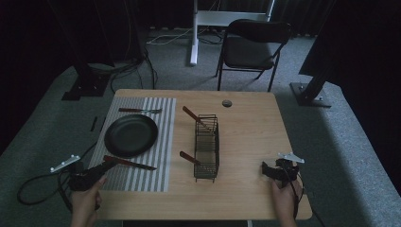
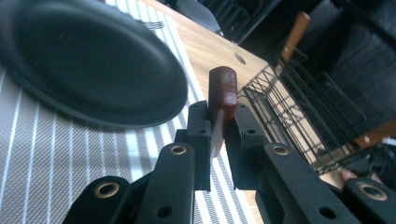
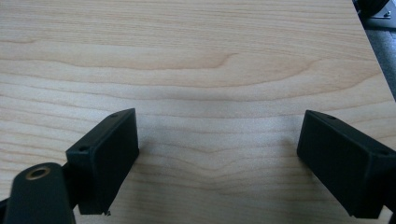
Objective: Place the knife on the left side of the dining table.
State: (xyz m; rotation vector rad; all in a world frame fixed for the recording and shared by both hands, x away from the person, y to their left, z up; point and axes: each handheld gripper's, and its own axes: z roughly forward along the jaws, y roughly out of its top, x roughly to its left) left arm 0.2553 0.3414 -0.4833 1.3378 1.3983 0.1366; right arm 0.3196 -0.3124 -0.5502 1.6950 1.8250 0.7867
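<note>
Dim light falls on a wooden table point(image 1: 246, 127) set in a dark, curtained room with a folding chair point(image 1: 253, 45) beyond it. On the striped placemat point(image 1: 161, 142) at the left, a black plate point(image 1: 131, 135) sits with a fork point(image 1: 139, 110) on its far side and a knife point(image 1: 130, 163) on its near side. The left gripper point(image 1: 101, 169) is clamped on the knife's reddish wooden handle point(image 2: 223, 91), its jaws closed tight around it at the near left of the mat, while the blade points right toward a black wire basket point(image 1: 207, 146) at the table's centre, where two more wooden-handled utensils point(image 1: 194, 116) lean. The right gripper point(image 1: 272, 169) rests at the near right of the table, jaws wide apart over bare wood, holding nothing.

The step appears to be setting the knife down beside the plate. Doing it well likely means keeping the blade flat and parallel to the plate's edge, lowering it fully onto the mat before loosening the grip, then drawing the gripper straight back so the handle is not dragged askew.
</note>
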